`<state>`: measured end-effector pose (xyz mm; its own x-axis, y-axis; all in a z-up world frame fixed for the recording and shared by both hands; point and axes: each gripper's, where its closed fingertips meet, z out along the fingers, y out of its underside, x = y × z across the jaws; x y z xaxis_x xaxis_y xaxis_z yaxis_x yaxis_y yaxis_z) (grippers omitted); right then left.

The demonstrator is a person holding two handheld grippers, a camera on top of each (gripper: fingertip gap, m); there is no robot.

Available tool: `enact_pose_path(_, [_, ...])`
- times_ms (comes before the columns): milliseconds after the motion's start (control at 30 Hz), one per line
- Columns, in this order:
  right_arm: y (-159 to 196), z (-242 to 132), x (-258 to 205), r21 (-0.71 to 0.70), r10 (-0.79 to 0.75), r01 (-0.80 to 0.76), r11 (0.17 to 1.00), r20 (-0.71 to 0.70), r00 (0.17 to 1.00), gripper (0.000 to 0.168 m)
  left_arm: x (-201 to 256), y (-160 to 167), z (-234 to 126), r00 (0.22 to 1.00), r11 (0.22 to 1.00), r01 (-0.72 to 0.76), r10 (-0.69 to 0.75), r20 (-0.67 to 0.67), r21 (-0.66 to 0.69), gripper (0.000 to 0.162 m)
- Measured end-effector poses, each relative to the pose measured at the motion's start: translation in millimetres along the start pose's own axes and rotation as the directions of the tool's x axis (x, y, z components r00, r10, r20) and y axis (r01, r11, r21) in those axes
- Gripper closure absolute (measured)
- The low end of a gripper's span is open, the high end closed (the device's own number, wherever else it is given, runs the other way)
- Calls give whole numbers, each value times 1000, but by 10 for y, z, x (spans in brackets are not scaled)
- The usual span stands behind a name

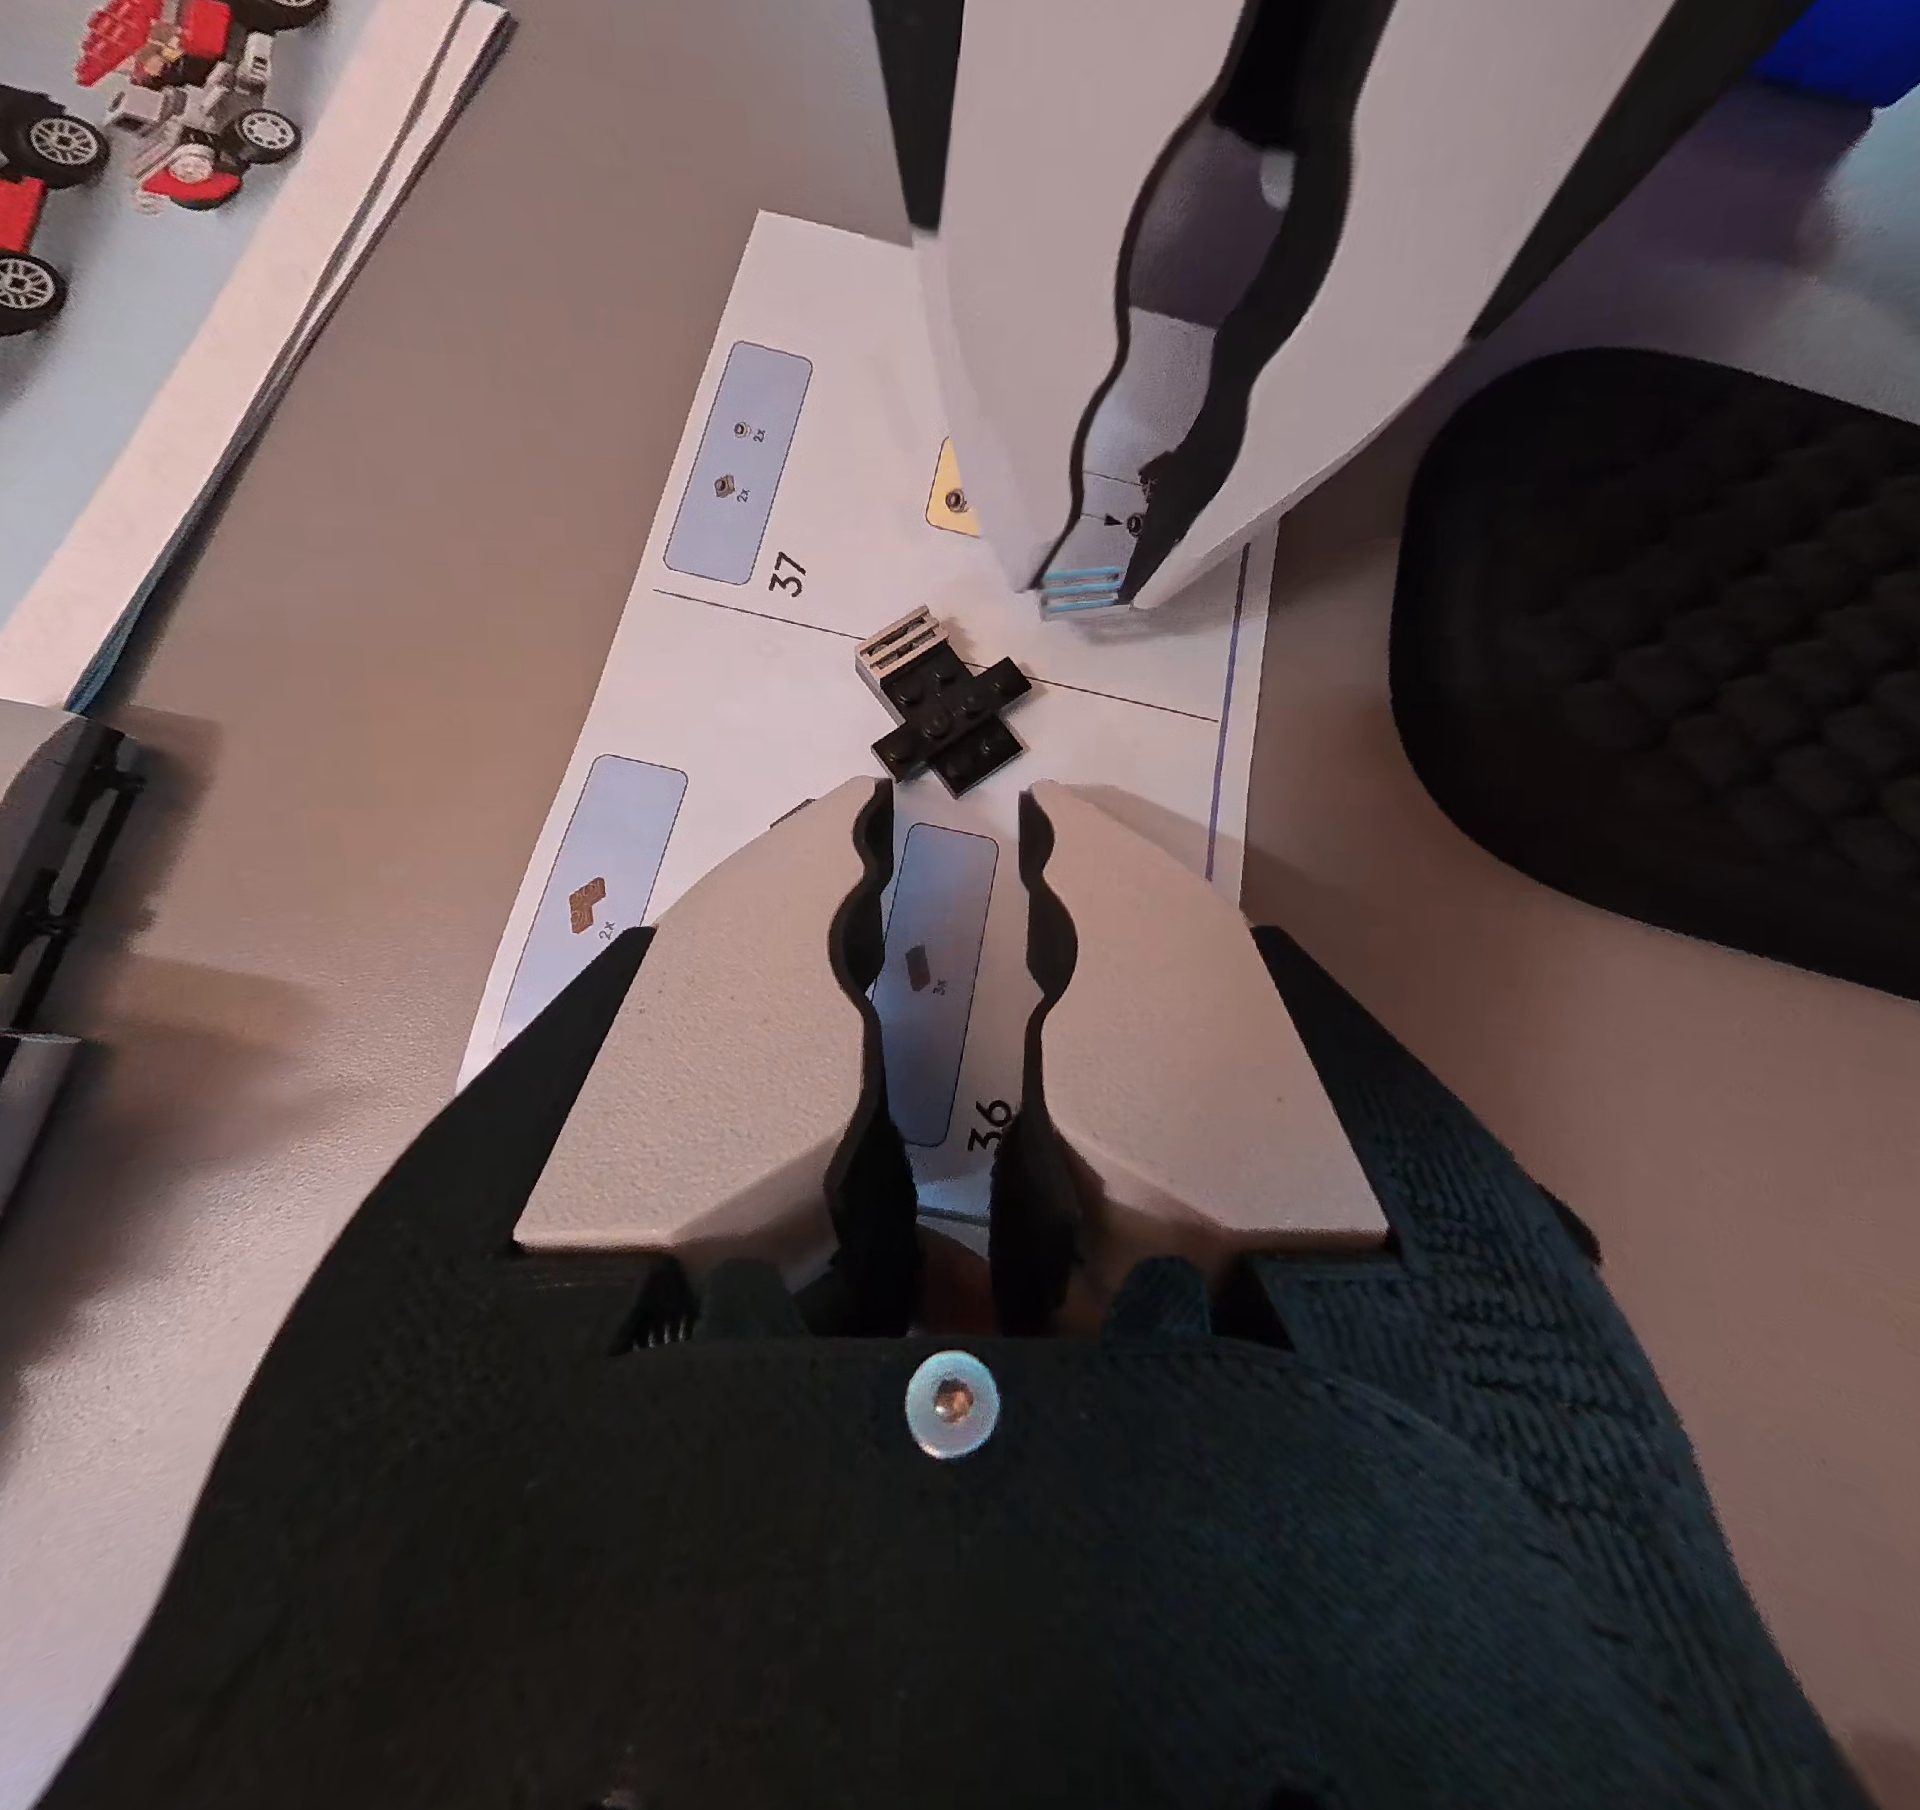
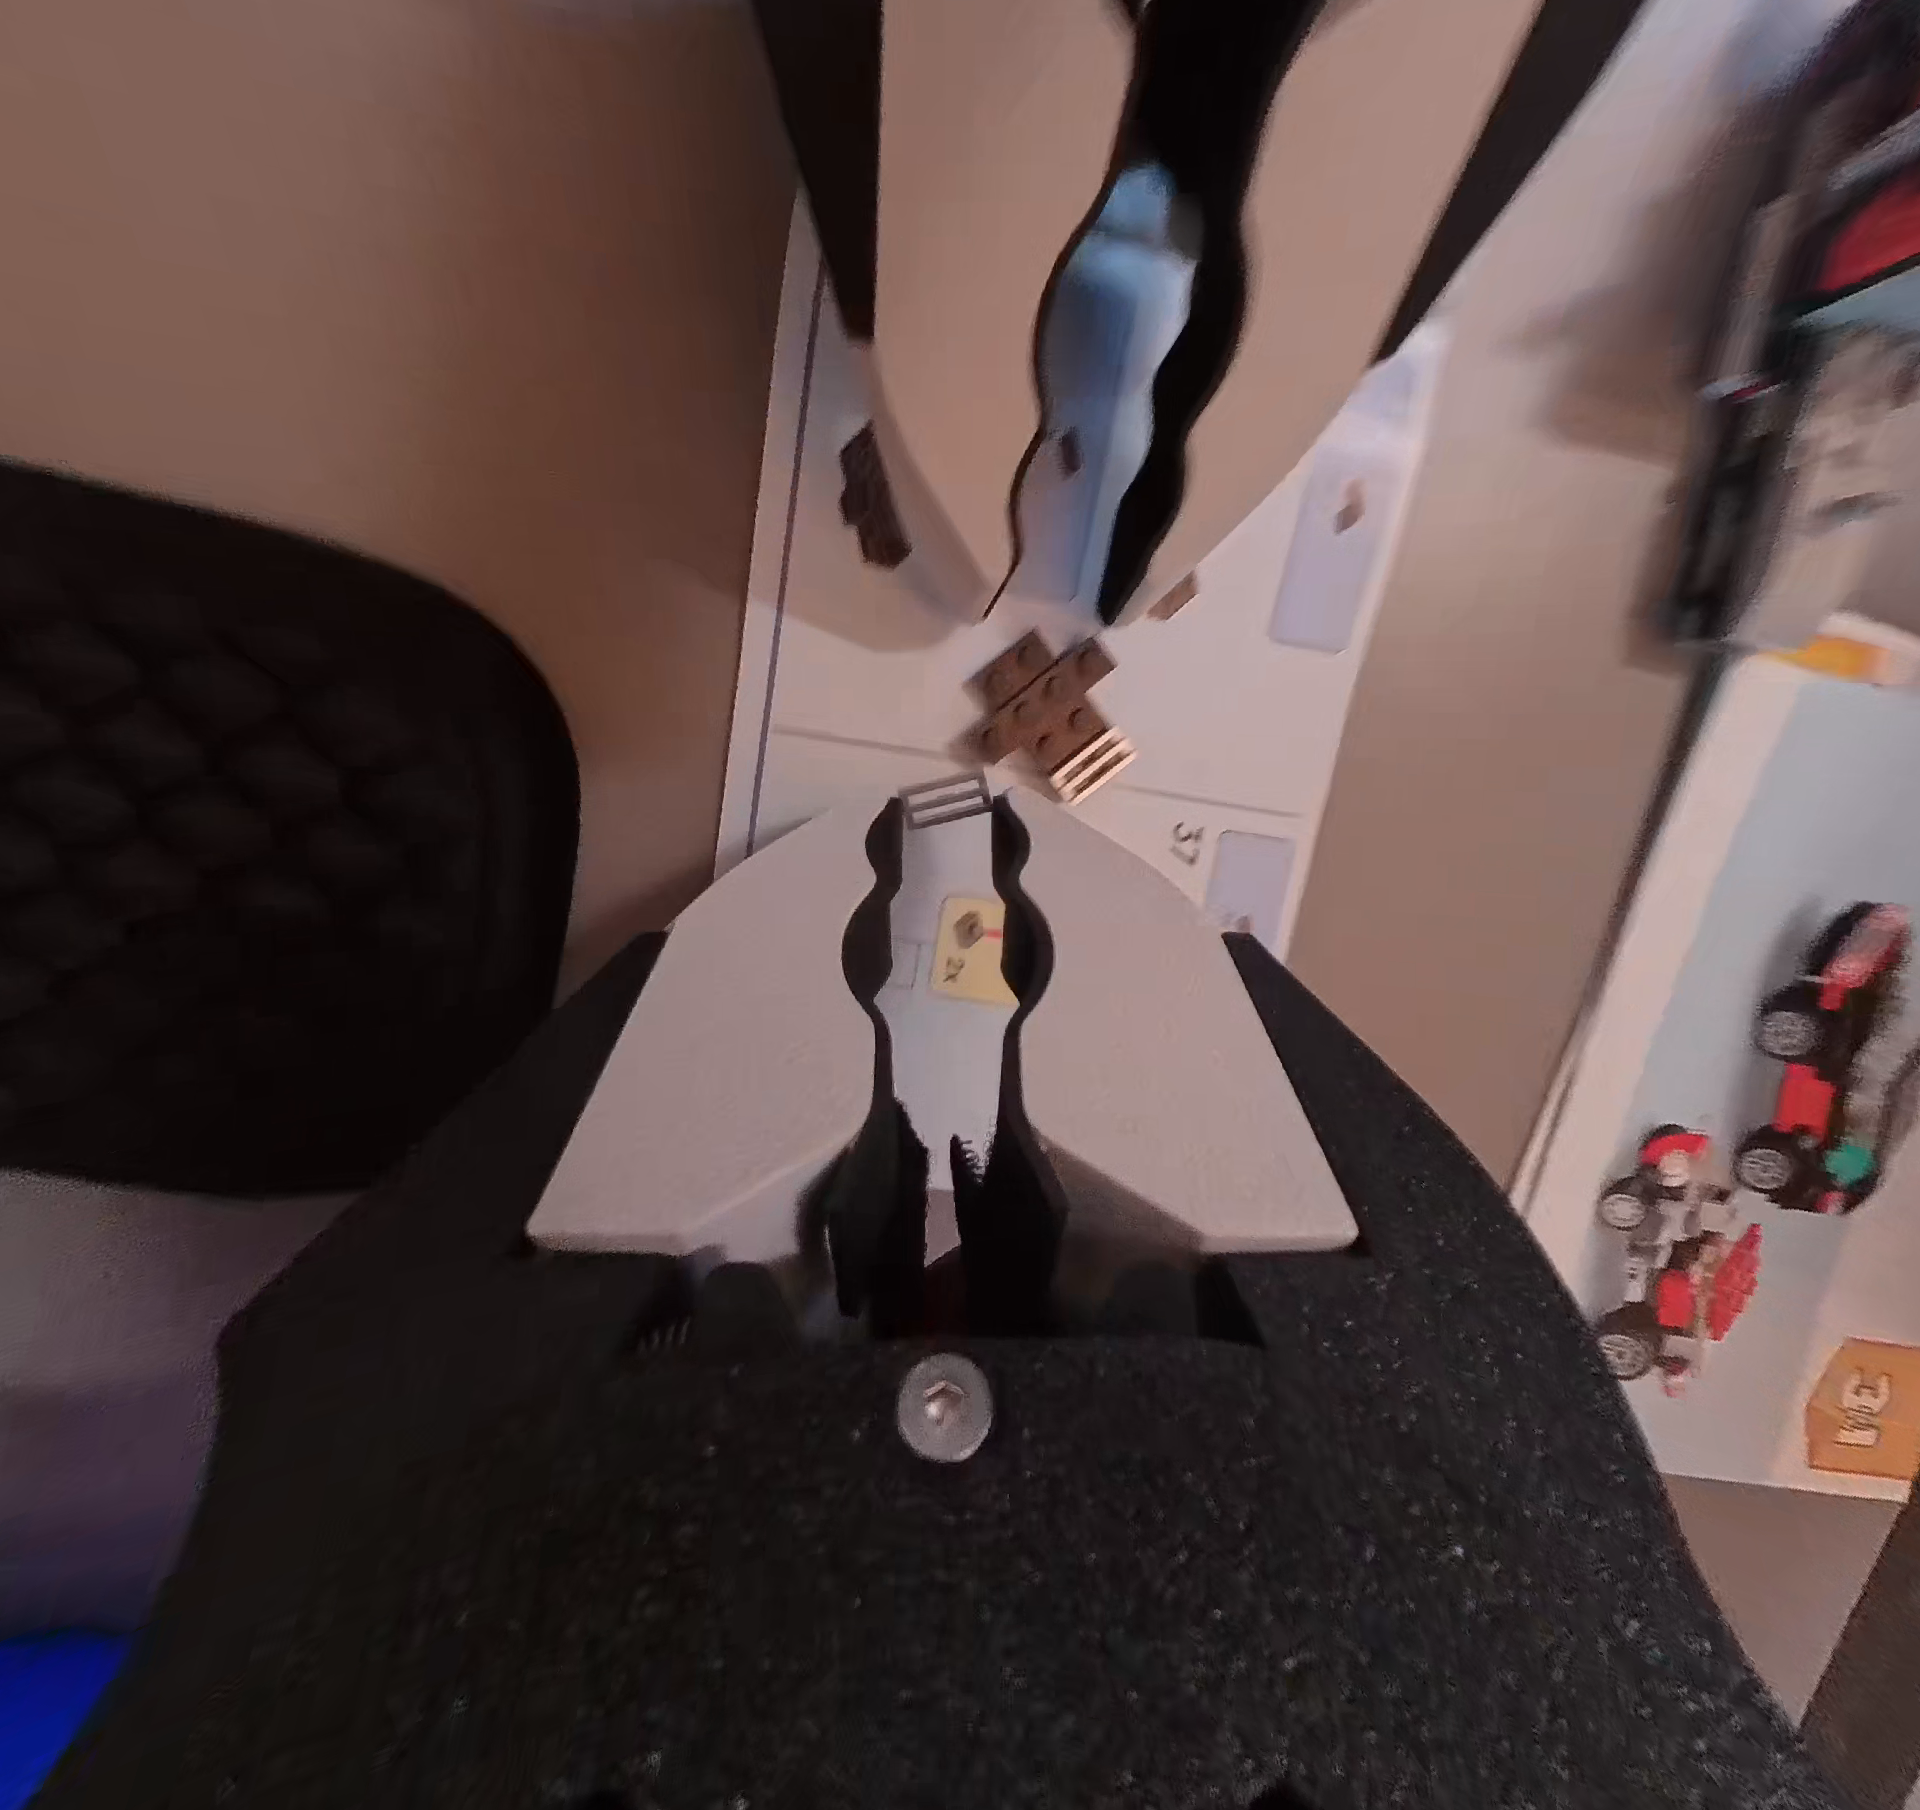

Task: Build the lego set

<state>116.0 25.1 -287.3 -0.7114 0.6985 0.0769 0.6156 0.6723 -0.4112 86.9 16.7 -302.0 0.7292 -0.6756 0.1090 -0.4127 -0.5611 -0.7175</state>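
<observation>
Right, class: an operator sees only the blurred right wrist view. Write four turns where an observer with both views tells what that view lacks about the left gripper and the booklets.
Operator: My right gripper holds a grille tile. Is the left gripper around the plate assembly?
Observer: No. The left gripper is open, and the black assembly lies just beyond its tips, not between them.
Operator: Is the car-picture booklet a single one?
Observer: No, it lies on a second booklet whose edge sticks out beneath.
</observation>
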Motion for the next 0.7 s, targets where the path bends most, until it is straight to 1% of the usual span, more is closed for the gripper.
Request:
enact_pose_path(67, [-117, -77, 72, 63, -17, 21, 998, -56, 998, 152, 3, 7, 15, 1000, 1000, 13, -13, -6, -3, 138])
enact_pose_path(100, [-143, -92, 97, 66, -45, 50, 997, -75, 996, 152, 8, 13, 26, 1000, 1000, 15, -16, -8, -8, 138])
enact_pose_path(167, [-138, -75, 150, 20, -138, 141, 990, -95, 986, 152, 24, 10, 40, 1000, 1000, 6, -6, -8, -15, 137])
enact_pose_path(233, [-122, -15, 186, -37, -230, 228, 973, -74, 970, 152, 25, 8, 35, 1000, 1000, -5, 5, 2, -19, 137])
enact_pose_path(333, [-39, 74, 191, -128, -310, 308, 943, 7, 951, 152, -19, 6, -9, 1000, 1000, 8, -8, 23, -7, 137])
enact_pose_path(467, [-100, 105, 232, -150, -409, 407, 901, 22, 912, 152, -82, 11, -49, 998, 998, 56, -56, 24, 13, 138])
enact_pose_path(567, [-49, 116, 251, -210, -460, 462, 862, 60, 886, 152, -93, 26, -68, 996, 996, 84, -85, 18, 19, 138])
enact_pose_path(700, [-74, 128, 242, -200, -472, 481, 854, 93, 877, 152, -118, 8, -97, 994, 993, 106, -107, 13, 43, 138])
